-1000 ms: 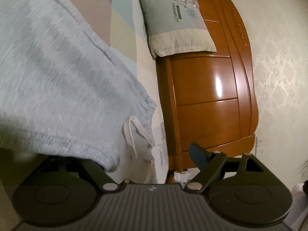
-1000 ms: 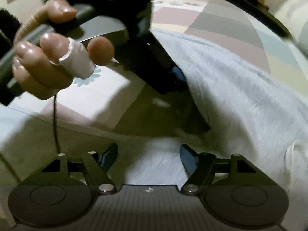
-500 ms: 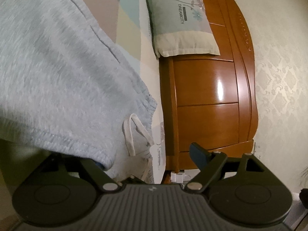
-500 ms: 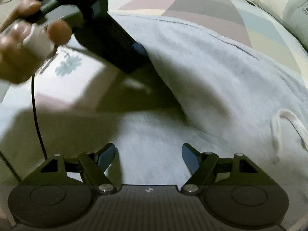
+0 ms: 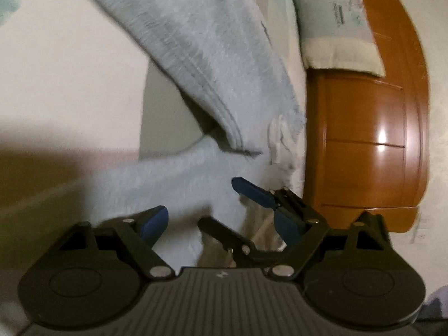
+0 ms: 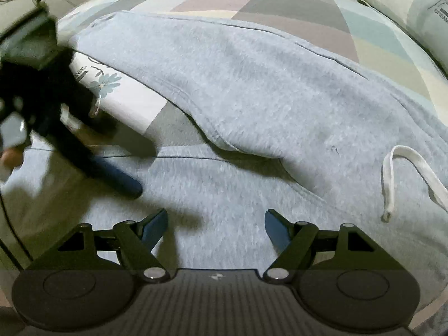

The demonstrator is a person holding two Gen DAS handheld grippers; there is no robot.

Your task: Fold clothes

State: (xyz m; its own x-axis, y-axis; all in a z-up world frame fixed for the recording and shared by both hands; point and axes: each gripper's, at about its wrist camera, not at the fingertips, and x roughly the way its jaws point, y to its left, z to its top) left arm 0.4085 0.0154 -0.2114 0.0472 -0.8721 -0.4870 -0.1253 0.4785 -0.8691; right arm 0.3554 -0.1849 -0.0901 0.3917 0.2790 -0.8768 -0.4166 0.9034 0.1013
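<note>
Light grey sweatpants [image 6: 252, 84] lie spread on the bed, their white drawstring [image 6: 392, 179] at the waist on the right. My right gripper [image 6: 215, 226] hangs open just above the near leg, with nothing between its pads. The left gripper [image 6: 123, 182] shows blurred at the left, low over the same leg. In the left wrist view my left gripper [image 5: 222, 224] is open over the sweatpants [image 5: 201, 56], near the drawstring [image 5: 280, 137]. The right gripper's blue finger [image 5: 252, 191] crosses in front of it.
A patchwork bedsheet [image 6: 280, 5] covers the bed. A pillow [image 5: 336, 28] leans on the wooden headboard [image 5: 364, 140], with a pale wall behind. The same pillow [image 6: 414, 5] sits at the far right. A black cable [image 6: 8, 224] hangs at the left edge.
The left gripper swung left and down; the cloth that covered its left finger no longer does, and the right gripper's fingers entered its view. The right gripper barely moved.
</note>
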